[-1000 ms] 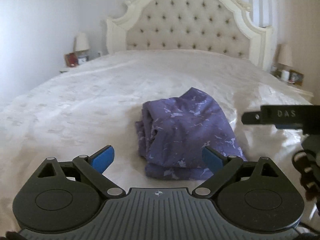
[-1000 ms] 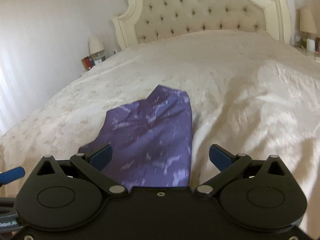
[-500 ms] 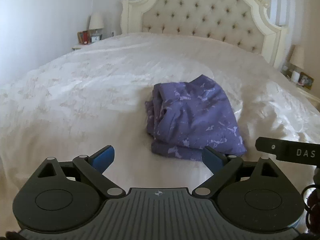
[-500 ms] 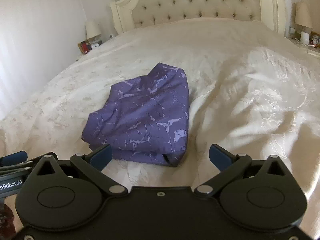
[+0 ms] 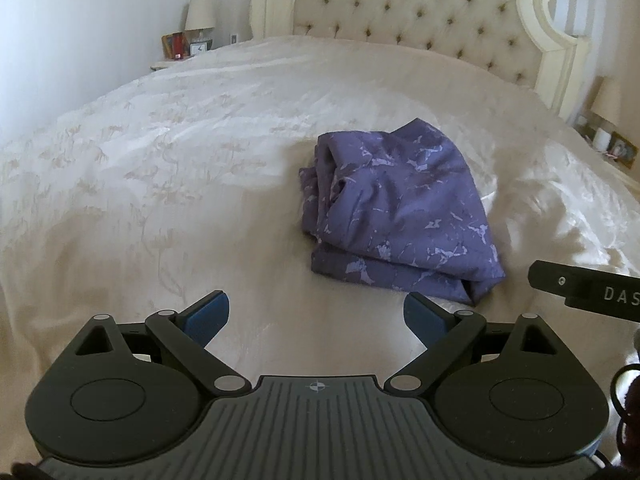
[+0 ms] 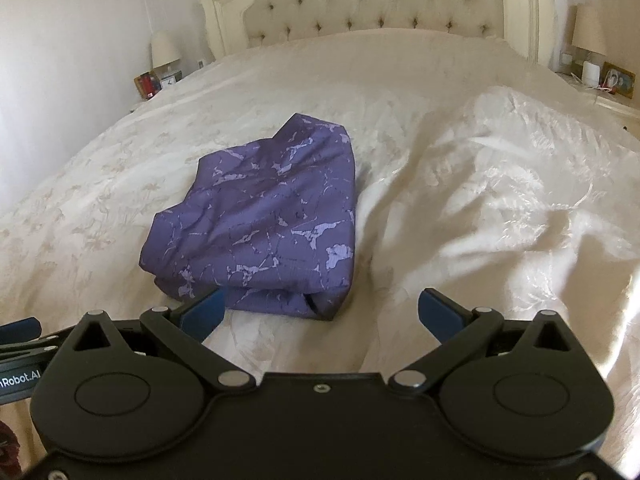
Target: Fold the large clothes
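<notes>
A purple garment with a pale marbled print (image 5: pixel 394 208) lies folded into a thick stack on the cream bedspread (image 5: pixel 180 168). In the right wrist view the same garment (image 6: pixel 264 216) sits left of centre, its folded edge toward me. My left gripper (image 5: pixel 316 314) is open, held back from the stack's near edge, nothing between its blue pads. My right gripper (image 6: pixel 320 312) is open too, just short of the garment's front right corner, empty. Part of the right gripper's body (image 5: pixel 588 292) shows at the right edge of the left wrist view.
A tufted cream headboard (image 5: pixel 424 8) closes the far end of the bed. Nightstands with lamps stand on both sides (image 6: pixel 164 50) (image 6: pixel 588 36). The bedspread is rumpled into ridges right of the garment (image 6: pixel 500 200). A white wall runs along the left.
Both grippers have drawn back and up from the garment, which now lies farther ahead and whole in both views. The folded stack itself has not moved. Both grippers stayed open.
</notes>
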A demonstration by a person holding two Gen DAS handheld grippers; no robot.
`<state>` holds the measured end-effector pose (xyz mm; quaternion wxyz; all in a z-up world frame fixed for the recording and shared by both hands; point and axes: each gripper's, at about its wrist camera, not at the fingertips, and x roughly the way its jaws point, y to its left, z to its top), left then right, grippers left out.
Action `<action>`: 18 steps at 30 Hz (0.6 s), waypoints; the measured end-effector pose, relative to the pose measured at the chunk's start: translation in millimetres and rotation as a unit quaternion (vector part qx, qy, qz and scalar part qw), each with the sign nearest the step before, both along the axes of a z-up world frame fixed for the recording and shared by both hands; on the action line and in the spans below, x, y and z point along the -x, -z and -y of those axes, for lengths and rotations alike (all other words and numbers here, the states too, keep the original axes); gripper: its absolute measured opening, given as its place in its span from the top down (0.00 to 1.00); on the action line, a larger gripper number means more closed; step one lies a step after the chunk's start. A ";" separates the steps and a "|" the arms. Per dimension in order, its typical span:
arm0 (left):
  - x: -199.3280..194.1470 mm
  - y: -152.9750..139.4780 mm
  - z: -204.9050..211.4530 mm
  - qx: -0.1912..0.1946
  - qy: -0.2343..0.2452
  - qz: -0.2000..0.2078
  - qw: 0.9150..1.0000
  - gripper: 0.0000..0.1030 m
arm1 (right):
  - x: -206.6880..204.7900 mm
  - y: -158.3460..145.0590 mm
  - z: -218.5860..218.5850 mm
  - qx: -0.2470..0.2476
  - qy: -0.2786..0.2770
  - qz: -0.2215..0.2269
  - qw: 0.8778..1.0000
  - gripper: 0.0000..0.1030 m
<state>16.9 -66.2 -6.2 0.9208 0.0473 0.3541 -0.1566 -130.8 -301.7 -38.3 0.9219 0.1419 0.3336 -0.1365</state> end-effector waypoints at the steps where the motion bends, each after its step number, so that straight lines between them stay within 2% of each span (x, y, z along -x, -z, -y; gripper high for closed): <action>1: 0.0 0.4 -0.2 0.000 -0.001 -0.001 1.000 0.07 | -0.3 0.7 -0.2 -0.001 0.000 -0.001 1.000 0.01; 18: -0.5 3.9 0.5 -0.002 -0.003 -0.009 1.000 0.07 | -1.4 7.5 -2.7 -0.017 -0.005 -0.010 1.000 0.01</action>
